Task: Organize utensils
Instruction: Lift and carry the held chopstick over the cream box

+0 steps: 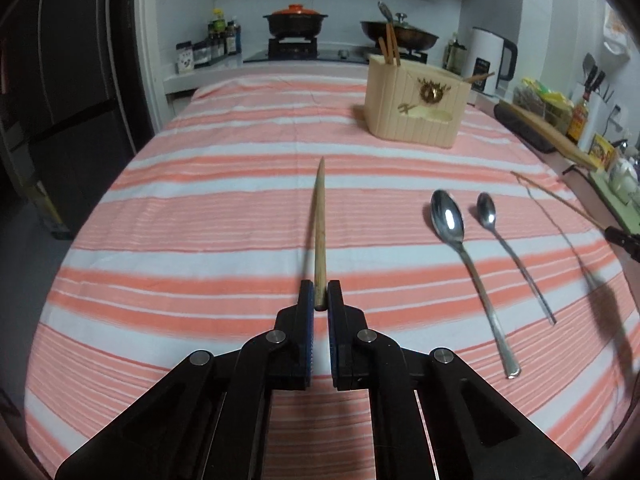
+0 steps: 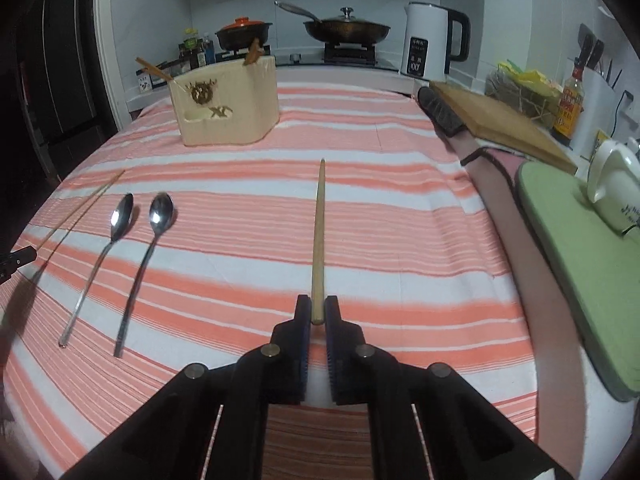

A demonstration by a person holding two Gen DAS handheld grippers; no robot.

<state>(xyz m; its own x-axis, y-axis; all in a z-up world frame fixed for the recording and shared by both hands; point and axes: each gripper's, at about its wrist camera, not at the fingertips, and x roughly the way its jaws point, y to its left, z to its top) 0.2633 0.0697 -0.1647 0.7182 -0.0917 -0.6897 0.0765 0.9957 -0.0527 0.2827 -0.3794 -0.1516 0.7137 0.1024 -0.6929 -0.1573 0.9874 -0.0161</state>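
Left black two-finger gripper (image 1: 321,294) is clamped tight on the thick end of a tapered wooden chopstick (image 1: 319,236), tip angled out over the pink-and-white striped cloth (image 1: 200,240). Right black two-finger gripper (image 2: 318,310) is pinched the same way on its own slim wooden chopstick (image 2: 319,240). Between the two, a large steel spoon (image 1: 464,256) and a smaller steel spoon (image 1: 504,240) lie side by side, bowls facing away. Further back stands the cream ribbed utensil holder (image 1: 416,104), brown handles poking out. Beyond it, a white electric kettle (image 2: 430,42).
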